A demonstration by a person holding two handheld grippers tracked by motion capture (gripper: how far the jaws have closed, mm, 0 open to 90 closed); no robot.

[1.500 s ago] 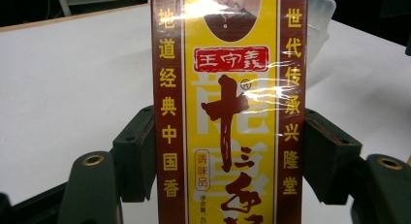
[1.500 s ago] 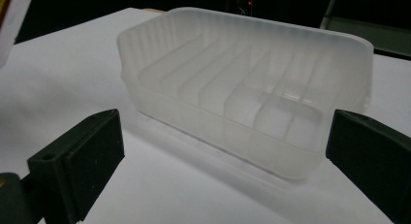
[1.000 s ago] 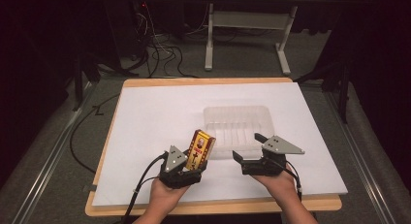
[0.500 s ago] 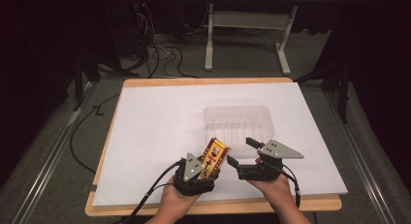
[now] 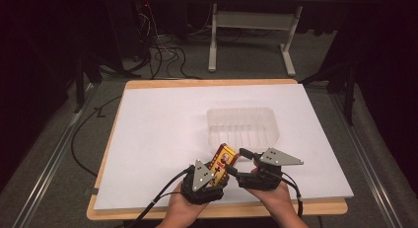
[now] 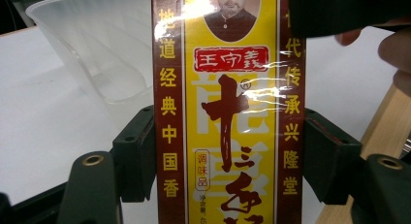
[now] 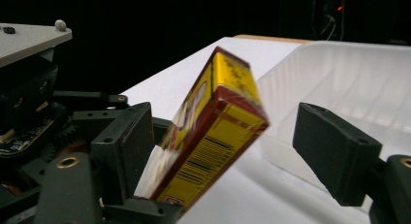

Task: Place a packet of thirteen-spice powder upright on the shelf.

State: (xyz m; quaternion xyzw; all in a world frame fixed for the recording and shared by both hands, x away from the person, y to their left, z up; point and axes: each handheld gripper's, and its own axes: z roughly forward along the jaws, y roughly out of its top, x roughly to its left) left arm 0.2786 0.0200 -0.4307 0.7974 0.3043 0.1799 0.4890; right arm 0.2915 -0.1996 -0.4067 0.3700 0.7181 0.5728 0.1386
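Left hand-held gripper (image 5: 216, 168): we see it near the front edge of the worktop, its jaws clamped on the two long sides of the box; in the left gripper view a black pad presses on each side of the pack.
Box (image 5: 223, 162): we see a yellow and dark red carton with Chinese print, wrapped in clear film, lifted off the sheet and tilted up and to the right, toward the tray.
Right hand-held gripper (image 5: 241, 165): we see its jaws spread apart, one on either side of the free end of the box; in the right gripper view the left pad is just beside the carton and the right pad stands clear of it. We cannot tell whether the left pad touches.
Tray (image 5: 243, 127): we see a clear plastic tray resting on the white sheet just beyond both grippers.
Worktop (image 5: 162, 124): we see a wooden board covered by a white sheet.
Hands: we see the person's left hand (image 5: 180, 210) and right hand (image 5: 276, 198) coming in from the bottom edge.
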